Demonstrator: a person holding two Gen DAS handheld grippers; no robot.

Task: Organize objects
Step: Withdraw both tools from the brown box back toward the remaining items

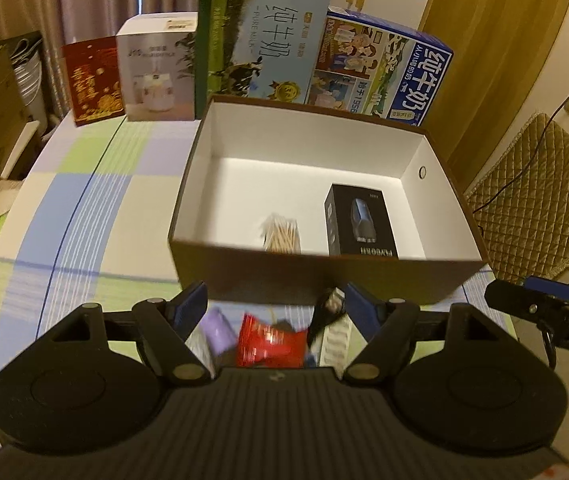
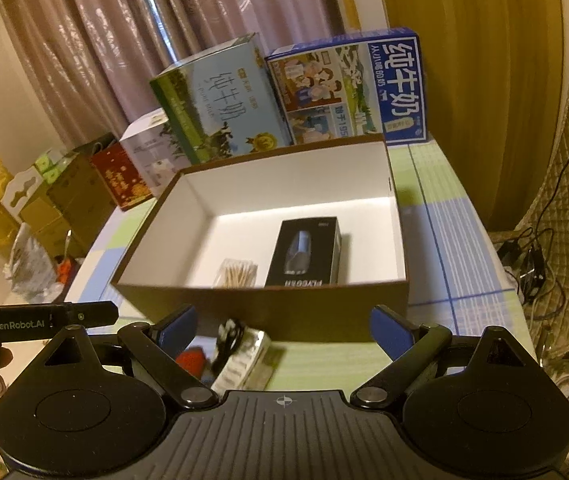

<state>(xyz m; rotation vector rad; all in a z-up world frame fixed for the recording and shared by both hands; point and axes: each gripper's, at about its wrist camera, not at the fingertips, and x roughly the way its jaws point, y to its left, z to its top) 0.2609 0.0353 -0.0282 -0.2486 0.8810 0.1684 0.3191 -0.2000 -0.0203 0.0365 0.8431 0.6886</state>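
Both tongs, left tongs (image 1: 274, 300) and right tongs (image 2: 284, 322), hang wide open and empty over the small items (image 1: 270, 342) left on the bench just near the brown box (image 1: 324, 280). Looks like mid-sort: the black carton (image 2: 304, 252) and toothpicks (image 2: 236, 274) are already inside. Next is probably pinching the red packet (image 1: 268, 344).

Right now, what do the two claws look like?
Both are black plastic. Each claw has a ribbed grey body, two round discs with triangular arms, and blue-padded fingers. The left claw bears white "GenRobot.AI" lettering on its side; the right claw shows the letters "DA".
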